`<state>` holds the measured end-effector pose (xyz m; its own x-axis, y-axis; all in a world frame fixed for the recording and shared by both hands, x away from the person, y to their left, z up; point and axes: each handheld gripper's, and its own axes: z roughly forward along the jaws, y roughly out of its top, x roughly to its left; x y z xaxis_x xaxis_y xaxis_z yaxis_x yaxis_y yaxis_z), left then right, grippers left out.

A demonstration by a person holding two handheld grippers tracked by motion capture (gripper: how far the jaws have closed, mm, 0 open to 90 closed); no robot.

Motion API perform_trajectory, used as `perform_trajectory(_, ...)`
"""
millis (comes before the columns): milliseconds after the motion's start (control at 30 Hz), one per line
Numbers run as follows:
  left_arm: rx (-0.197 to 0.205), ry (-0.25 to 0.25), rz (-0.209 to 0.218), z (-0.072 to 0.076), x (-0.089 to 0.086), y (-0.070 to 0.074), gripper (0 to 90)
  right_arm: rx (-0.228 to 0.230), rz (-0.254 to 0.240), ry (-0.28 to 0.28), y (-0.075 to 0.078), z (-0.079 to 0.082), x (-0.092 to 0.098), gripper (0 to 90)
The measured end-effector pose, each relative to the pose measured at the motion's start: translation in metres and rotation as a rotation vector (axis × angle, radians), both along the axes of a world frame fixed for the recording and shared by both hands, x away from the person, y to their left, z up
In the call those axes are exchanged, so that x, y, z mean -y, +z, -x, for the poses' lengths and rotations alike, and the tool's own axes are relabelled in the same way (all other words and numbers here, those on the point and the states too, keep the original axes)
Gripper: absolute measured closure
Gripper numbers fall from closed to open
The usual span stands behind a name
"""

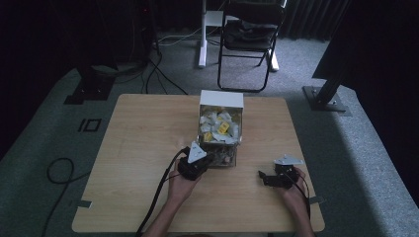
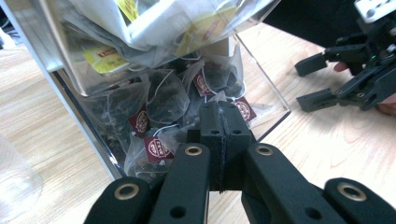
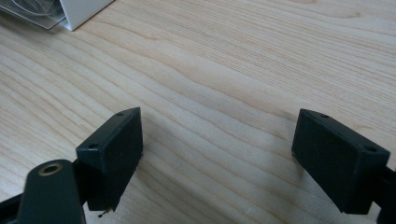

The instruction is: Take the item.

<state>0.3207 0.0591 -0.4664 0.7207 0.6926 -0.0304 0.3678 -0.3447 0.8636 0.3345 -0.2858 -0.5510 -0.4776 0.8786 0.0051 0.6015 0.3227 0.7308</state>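
A clear dispenser box point(image 1: 221, 129) with a white top stands in the middle of the wooden table point(image 1: 143, 148), full of tea bags point(image 2: 163, 98) with red and yellow tags. My left gripper point(image 1: 210, 159) reaches into the box's lower front opening. Its jaws point(image 2: 223, 116) are pressed together among the bags; whether a bag's edge is pinched between them I cannot tell. My right gripper point(image 1: 262, 177) rests on the table to the right of the box, open, with bare wood between its pads point(image 3: 219, 154). It also appears at the right of the left gripper view point(image 2: 313, 84).
The rim of a clear plastic cup point(image 2: 14, 186) sits at the left of the left gripper view. A folding chair point(image 1: 249, 34) and a white stand leg point(image 1: 202, 34) are on the floor beyond the table. Cables trail off the table's near edge.
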Motion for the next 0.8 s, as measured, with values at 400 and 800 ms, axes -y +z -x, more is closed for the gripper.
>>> perform_trajectory(400,0.009,0.002,0.014,0.005,-0.017,0.011,90.0,0.000,0.000,0.000,0.000,0.000,0.000,16.2)
perform_trajectory(800,0.007,0.021,0.032,0.005,-0.032,0.017,90.0,0.000,0.000,0.000,0.000,0.000,0.000,16.2)
